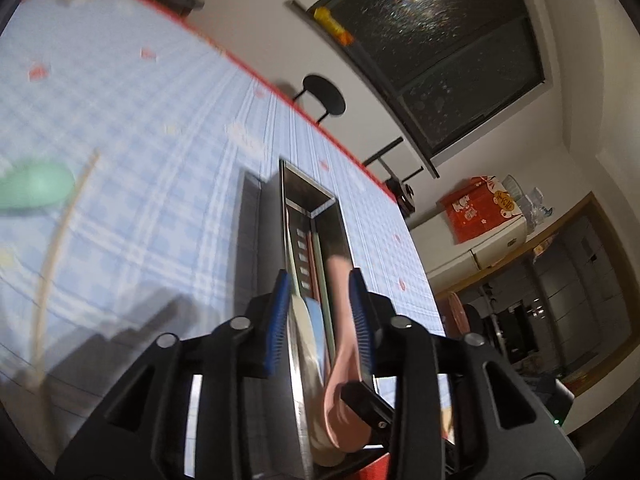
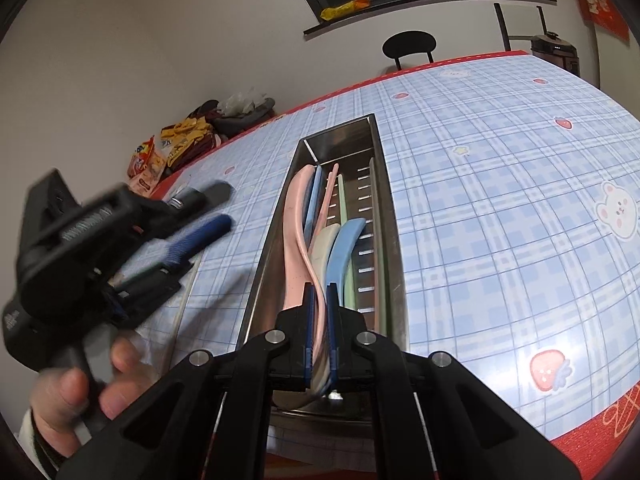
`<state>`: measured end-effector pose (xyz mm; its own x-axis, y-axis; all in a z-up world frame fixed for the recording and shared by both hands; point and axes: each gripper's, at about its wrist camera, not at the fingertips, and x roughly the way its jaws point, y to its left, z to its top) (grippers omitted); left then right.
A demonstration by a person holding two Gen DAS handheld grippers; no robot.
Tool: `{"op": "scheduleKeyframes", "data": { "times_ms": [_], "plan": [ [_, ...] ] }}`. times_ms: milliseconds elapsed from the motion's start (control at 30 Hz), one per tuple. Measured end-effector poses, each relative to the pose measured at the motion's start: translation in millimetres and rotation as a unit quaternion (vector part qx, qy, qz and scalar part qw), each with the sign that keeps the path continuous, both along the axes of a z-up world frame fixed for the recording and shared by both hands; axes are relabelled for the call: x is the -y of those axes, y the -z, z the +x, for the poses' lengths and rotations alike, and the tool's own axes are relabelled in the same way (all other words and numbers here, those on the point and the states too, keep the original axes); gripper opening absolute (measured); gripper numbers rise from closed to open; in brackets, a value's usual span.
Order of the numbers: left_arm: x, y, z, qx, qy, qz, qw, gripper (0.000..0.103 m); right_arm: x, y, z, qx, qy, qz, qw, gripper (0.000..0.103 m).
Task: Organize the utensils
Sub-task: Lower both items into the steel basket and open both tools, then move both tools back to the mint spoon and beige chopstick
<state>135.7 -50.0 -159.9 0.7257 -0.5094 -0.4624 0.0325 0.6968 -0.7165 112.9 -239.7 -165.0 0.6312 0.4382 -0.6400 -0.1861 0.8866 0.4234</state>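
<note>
Pink spoon [image 2: 296, 236] lay lengthwise in steel tray [image 2: 390, 216], handle pinched in right gripper [image 2: 320, 300] jaws; left gripper [image 2: 208, 220] jaws parted, empty.

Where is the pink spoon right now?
The pink spoon lies in the metal tray on the checked tablecloth, along the tray's left wall in the right wrist view, beside the blue utensil.

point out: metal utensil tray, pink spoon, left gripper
metal utensil tray [image 2: 390, 216]: right wrist view, right side wall.
pink spoon [image 2: 294, 216]: right wrist view, handle along the tray's left side.
left gripper [image 2: 218, 208]: right wrist view, between its two fingertips.
</note>
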Motion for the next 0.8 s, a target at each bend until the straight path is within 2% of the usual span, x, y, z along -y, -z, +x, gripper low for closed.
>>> {"op": "scheduleKeyframes", "data": {
  "times_ms": [67,133,200,233,300,333,400,467,567,800],
  "plan": [
    [-7.2,-6.0,-2.3,0.007,-0.006,0.011,0.9999,0.036,0.2,-0.5,0.8,-0.003,0.006,0.001,1.0,0.012],
    [-14.9,-12.0,-5.2,0.014,-0.012,0.025,0.9995,0.04,0.1,-3.7,0.3,0.001,0.012,-0.001,1.0,0.024],
    [-24.0,-17.4,-9.0,0.021,-0.017,0.045,0.9986,0.05,0.4,-8.1,-0.9,0.009,0.014,0.002,1.0,0.039],
    [-29.4,-20.0,-11.1,0.026,-0.021,0.054,0.998,0.053,-0.1,-11.0,-1.5,0.013,0.015,0.003,1.0,0.043],
    [-41.9,-25.9,-16.0,0.036,-0.029,0.073,0.9962,0.059,-3.7,-17.7,-2.1,0.023,0.014,-0.002,1.0,0.062],
    [-47.6,-28.2,-17.7,0.039,-0.032,0.081,0.9954,0.061,-6.0,-20.1,-2.5,0.027,0.011,-0.003,1.0,0.067],
    [-63.8,-33.5,-23.6,0.043,-0.041,0.106,0.9927,0.078,-14.1,-25.3,-2.1,0.032,-0.004,-0.006,0.999,0.088],
    [-81.3,-40.7,-31.4,0.045,-0.053,0.126,0.9896,0.091,-25.2,-30.5,-2.3,0.04,-0.013,-0.02,0.999,0.095],
    [-102.2,-49.7,-41.3,0.056,-0.068,0.149,0.985,0.097,-42.4,-37.0,-3.6,0.052,-0.024,-0.047,0.997,0.097],
    [-157.2,-56.3,-56.0,0.038,-0.091,0.245,0.9644,0.097,-85.1,-41.1,-3.0,0.067,-0.045,-0.097,0.992,0.097]
  ]
}}
